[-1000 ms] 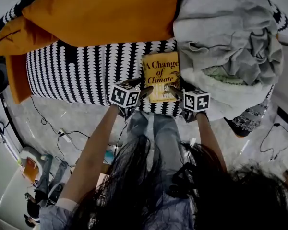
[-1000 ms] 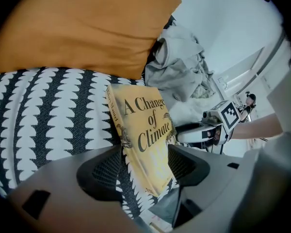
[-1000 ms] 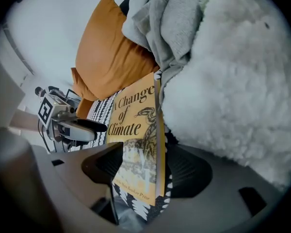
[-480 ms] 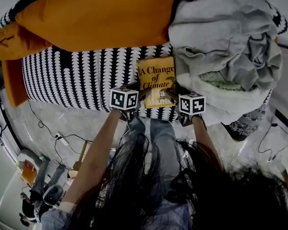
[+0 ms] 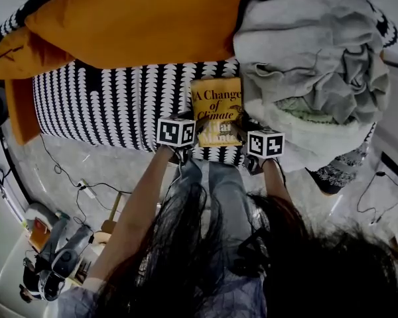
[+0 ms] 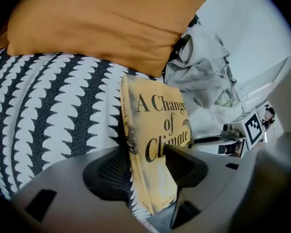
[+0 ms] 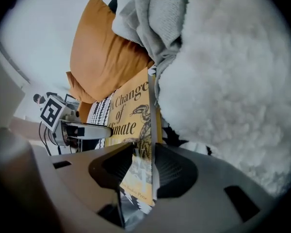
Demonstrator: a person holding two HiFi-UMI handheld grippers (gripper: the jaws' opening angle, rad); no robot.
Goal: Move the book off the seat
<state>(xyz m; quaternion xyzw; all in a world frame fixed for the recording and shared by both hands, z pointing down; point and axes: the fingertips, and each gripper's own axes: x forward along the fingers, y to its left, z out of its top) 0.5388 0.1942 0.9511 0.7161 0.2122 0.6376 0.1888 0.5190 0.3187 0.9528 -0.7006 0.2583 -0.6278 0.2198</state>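
A yellow book (image 5: 217,111) titled "A Change of Climate" lies flat on the black-and-white patterned seat (image 5: 106,101), near its front edge. My left gripper (image 5: 198,128) straddles the book's near left corner. In the left gripper view the spine side of the book (image 6: 157,144) stands between the jaws (image 6: 148,171), which are closing but still wide. My right gripper (image 5: 242,130) is at the near right corner. Its jaws (image 7: 144,169) are closing, and both pads meet the book's edge (image 7: 133,125).
An orange pillow (image 5: 132,18) leans along the back of the seat. A heap of grey clothes (image 5: 312,45) and a white fleecy blanket (image 5: 312,128) crowds the book's right side. Cables (image 5: 79,177) lie on the floor below the seat's front.
Both grippers have moved inward onto the book's near corners. The right jaws have narrowed onto the book's edge. The book has stayed on the seat.
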